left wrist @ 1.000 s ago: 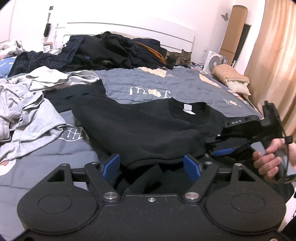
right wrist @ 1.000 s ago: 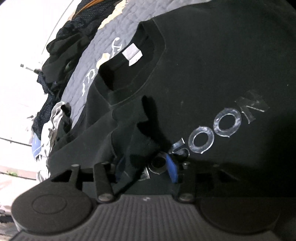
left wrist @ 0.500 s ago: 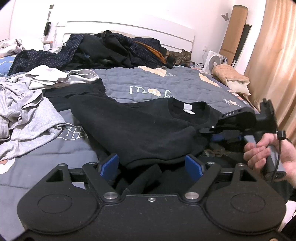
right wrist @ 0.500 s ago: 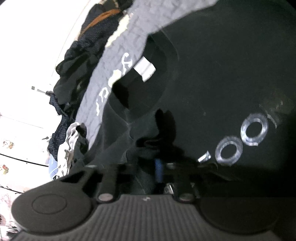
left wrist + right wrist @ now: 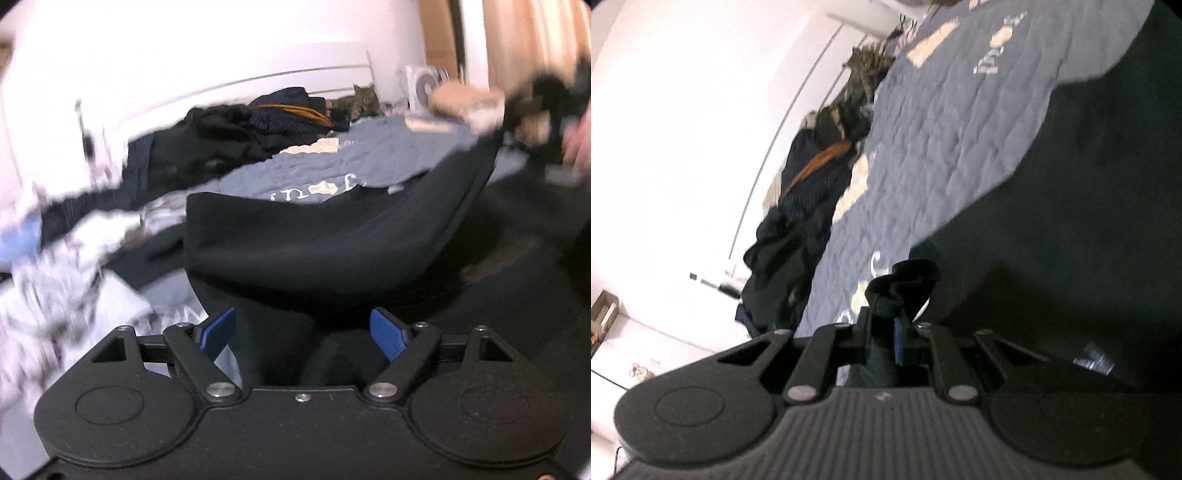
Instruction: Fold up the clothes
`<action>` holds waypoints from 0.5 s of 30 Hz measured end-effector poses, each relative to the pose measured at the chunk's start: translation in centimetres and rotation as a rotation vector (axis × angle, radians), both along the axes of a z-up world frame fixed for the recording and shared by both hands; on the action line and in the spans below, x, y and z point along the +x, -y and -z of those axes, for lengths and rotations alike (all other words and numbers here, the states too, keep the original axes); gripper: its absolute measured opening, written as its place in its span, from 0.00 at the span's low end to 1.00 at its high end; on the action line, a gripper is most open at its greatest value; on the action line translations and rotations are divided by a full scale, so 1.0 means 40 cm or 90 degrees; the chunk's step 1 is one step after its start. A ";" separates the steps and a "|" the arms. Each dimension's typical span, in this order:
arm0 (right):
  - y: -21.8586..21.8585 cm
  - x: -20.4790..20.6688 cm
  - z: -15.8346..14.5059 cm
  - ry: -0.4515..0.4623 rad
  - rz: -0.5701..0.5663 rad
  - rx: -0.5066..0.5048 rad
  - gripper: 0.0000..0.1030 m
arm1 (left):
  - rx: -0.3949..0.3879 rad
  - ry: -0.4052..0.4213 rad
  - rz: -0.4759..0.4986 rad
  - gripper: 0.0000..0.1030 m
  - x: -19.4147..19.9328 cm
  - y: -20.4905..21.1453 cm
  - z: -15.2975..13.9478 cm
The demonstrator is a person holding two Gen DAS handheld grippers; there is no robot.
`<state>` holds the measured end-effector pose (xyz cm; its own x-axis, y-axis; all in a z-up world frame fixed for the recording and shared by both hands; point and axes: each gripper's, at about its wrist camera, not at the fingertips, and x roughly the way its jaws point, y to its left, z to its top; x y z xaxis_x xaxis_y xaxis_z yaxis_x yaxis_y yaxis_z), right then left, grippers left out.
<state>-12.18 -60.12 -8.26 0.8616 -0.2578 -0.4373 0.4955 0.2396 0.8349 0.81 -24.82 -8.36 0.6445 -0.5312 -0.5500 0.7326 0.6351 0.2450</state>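
A black sweatshirt (image 5: 314, 240) lies spread on the grey-blue quilt (image 5: 332, 166) of a bed. Its right side is lifted off the bed in a taut line toward my right gripper (image 5: 546, 96), blurred at the top right with a hand (image 5: 580, 144) behind it. In the right wrist view my right gripper (image 5: 884, 328) is closing, its jaws nearly together, and a bunched fold of the black sweatshirt (image 5: 905, 284) is pinched between them. My left gripper (image 5: 303, 332) is open low over the near edge of the garment, its blue pads (image 5: 218, 332) wide apart with black cloth lying between them.
A pile of dark clothes (image 5: 258, 125) sits by the white headboard, with a tabby cat (image 5: 364, 98) beside it. Grey and white garments (image 5: 55, 277) lie crumpled at the left. A small white fan (image 5: 421, 85) and a tan curtain (image 5: 528, 37) stand at the right.
The right gripper has shut on a fold of the black sweatshirt and risen, pulling that side off the bed. The left gripper has rolled and moved lower toward the garment, still open.
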 end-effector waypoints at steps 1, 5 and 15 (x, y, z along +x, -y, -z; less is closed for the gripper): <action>0.011 -0.007 -0.001 0.002 0.010 0.002 0.11 | 0.018 0.009 0.001 0.77 0.006 0.022 0.011; 0.052 -0.032 -0.003 0.009 0.038 0.005 0.11 | 0.061 0.043 0.026 0.77 0.008 0.095 0.048; 0.095 -0.033 0.016 -0.015 0.044 -0.011 0.11 | 0.240 0.224 0.156 0.77 -0.075 0.135 0.149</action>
<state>-13.49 -63.92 -8.92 0.8312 -0.3243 -0.4516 0.5303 0.2185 0.8192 -2.18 -30.22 -14.32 0.7050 -0.4976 -0.5053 0.6815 0.2782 0.6769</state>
